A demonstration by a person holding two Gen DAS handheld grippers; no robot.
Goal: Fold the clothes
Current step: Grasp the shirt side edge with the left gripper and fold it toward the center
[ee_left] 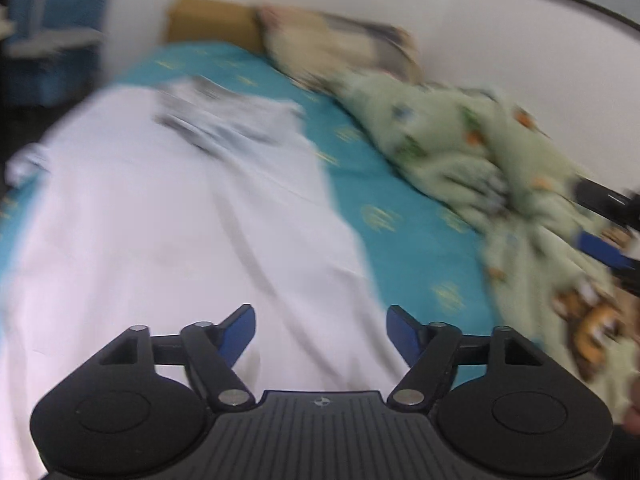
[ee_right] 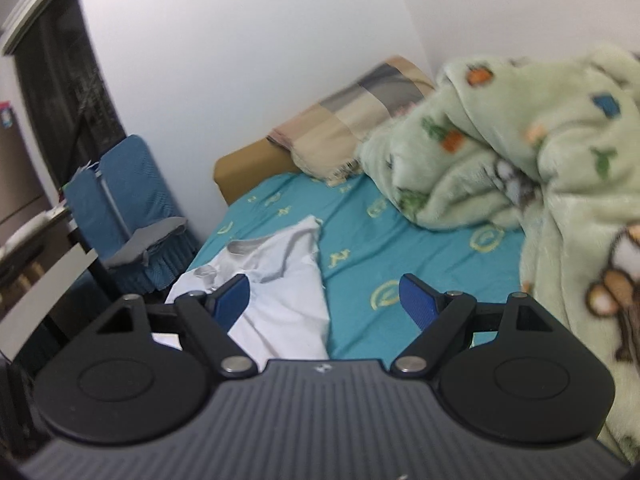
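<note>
A white T-shirt lies spread on the teal bed sheet, its grey-trimmed collar end at the far side. My left gripper is open and empty, just above the shirt's near part. In the right wrist view the same shirt lies on the sheet, collar away from me. My right gripper is open and empty, above the shirt's right edge. The right gripper's blue finger shows at the right edge of the left wrist view.
A crumpled pale-green printed blanket fills the bed's right side, also in the left wrist view. A checked pillow and tan headboard are at the far end. A blue-covered chair stands left of the bed.
</note>
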